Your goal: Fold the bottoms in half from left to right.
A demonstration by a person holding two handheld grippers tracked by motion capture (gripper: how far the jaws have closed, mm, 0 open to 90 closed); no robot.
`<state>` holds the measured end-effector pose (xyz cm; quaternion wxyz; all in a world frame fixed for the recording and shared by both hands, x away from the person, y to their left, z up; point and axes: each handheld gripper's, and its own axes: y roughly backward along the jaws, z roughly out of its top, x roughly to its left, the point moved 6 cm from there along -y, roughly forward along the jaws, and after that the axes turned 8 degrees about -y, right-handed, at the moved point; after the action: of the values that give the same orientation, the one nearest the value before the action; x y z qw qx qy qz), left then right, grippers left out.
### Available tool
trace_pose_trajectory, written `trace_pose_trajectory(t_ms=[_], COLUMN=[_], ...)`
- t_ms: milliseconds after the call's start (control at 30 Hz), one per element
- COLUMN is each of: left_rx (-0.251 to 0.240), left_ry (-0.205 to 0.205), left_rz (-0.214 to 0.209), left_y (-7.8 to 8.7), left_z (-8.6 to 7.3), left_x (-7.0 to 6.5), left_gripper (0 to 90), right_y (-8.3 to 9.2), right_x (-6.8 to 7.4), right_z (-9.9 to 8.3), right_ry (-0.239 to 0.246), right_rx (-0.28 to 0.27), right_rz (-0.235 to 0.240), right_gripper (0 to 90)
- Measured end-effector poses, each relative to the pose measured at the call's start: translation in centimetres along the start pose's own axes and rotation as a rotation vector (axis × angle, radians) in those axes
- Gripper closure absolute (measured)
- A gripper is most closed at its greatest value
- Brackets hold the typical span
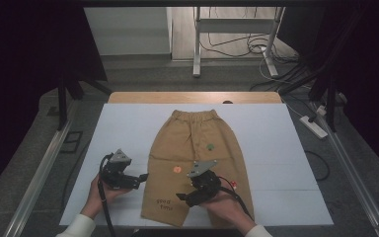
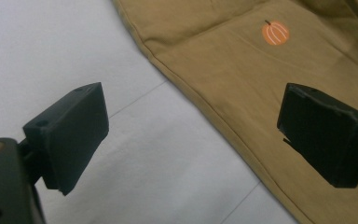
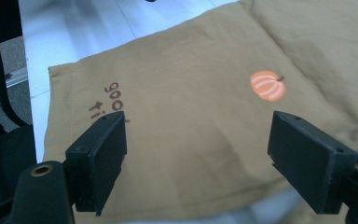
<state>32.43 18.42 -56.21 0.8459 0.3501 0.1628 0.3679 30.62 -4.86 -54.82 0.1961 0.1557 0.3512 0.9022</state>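
Tan children's trousers [image 1: 192, 143] lie flat on the white table cover [image 1: 276, 148], waistband at the far end and legs toward me. Small prints dot them, among them an orange pumpkin [image 1: 177, 169] and dark lettering [image 1: 163, 204] near the left hem. My left gripper [image 1: 143, 177] hovers open beside the outer seam of the left leg. In the left gripper view it [image 2: 193, 126] spans the seam of the trousers [image 2: 242, 70], below the pumpkin [image 2: 275, 32]. My right gripper [image 1: 181, 197] is open over the left leg, and in the right gripper view it [image 3: 196, 154] frames the cloth [image 3: 191, 93] between the lettering [image 3: 109, 100] and the pumpkin [image 3: 267, 85].
The cover's far edge meets a wooden tabletop strip [image 1: 192, 97]. Metal rails run along the left [image 1: 44, 163] and right [image 1: 355, 168] sides. Beyond are a power strip [image 1: 314, 126], loose cables and a stand's legs [image 1: 196, 44] on the floor.
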Motion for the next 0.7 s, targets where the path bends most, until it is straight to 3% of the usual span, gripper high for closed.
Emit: trace_pose_trajectory(t_ms=[267, 700], left_rx=[0.002, 0.010], left_ry=[0.004, 0.008], left_rz=[0.004, 0.009], left_y=[-0.2, -0.3], left_z=[0.1, 0.1], left_x=[0.1, 0.2], left_gripper=[9.0, 9.0], right_y=[-2.0, -3.5], right_x=[1.9, 4.1], right_z=[0.4, 0.8], right_ry=[0.048, 0.097], right_rx=[0.038, 0.060], right_rz=[0.029, 0.065], right_gripper=[20.1, 20.3])
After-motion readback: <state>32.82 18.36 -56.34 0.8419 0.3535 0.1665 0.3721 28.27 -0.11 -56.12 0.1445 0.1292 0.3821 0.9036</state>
